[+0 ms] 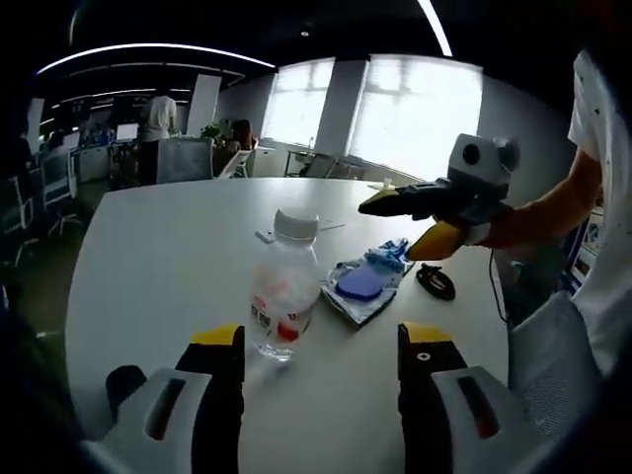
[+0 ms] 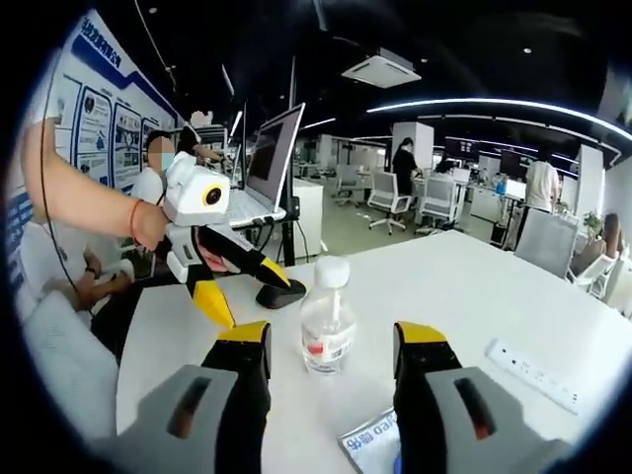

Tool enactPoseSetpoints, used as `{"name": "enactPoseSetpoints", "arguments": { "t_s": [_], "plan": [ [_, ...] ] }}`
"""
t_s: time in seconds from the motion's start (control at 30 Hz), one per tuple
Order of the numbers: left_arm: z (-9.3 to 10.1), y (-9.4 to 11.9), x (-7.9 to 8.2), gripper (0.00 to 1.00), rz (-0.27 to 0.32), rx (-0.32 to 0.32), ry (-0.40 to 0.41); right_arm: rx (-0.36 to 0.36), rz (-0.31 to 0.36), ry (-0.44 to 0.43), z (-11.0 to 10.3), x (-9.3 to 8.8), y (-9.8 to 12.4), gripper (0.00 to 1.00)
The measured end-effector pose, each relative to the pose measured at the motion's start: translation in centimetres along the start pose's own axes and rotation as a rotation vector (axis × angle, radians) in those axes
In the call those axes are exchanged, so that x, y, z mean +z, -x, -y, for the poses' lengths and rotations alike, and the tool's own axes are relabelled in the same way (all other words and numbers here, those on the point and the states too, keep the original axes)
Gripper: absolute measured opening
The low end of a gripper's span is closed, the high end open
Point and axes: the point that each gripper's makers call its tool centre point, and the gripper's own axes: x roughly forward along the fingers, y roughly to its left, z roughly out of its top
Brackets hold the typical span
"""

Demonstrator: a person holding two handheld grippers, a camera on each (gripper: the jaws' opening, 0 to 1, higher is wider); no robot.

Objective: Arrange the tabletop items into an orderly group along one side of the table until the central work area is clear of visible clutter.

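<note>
A clear plastic bottle [image 1: 284,286] with a white cap and a red-and-white label stands upright on the round white table [image 1: 168,247]. My left gripper [image 1: 321,341] is open just short of it, with the bottle a little left of centre. From the opposite side, my right gripper [image 2: 331,341] is open too, with the bottle [image 2: 328,326] standing ahead between its jaws. A blue-and-white packet [image 1: 365,281] lies flat beside the bottle. Each gripper shows in the other's view, hovering open above the table: the right gripper [image 1: 387,231] and the left gripper [image 2: 252,296].
A small black object [image 1: 435,281] lies near the packet, close to the table edge. A white power strip [image 2: 533,373] lies on the table. An open laptop [image 2: 267,163] stands on a desk beyond. A person's arm [image 1: 553,212] holds the right gripper. Office chairs and people stand farther off.
</note>
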Motion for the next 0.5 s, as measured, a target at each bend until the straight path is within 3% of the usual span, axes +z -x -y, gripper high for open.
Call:
{"name": "enactPoseSetpoints", "arguments": {
  "t_s": [0.1,0.5],
  "plan": [
    [0.7,0.5,-0.1,0.63,0.001,0.007,0.008,0.024,-0.003,-0.051,-0.3,-0.3,0.4,0.48],
    [2.5,3.1,0.0,0.63,0.01,0.048,0.015,0.063,-0.041,-0.074,-0.6,-1.7,3.0,0.47]
  ]
}}
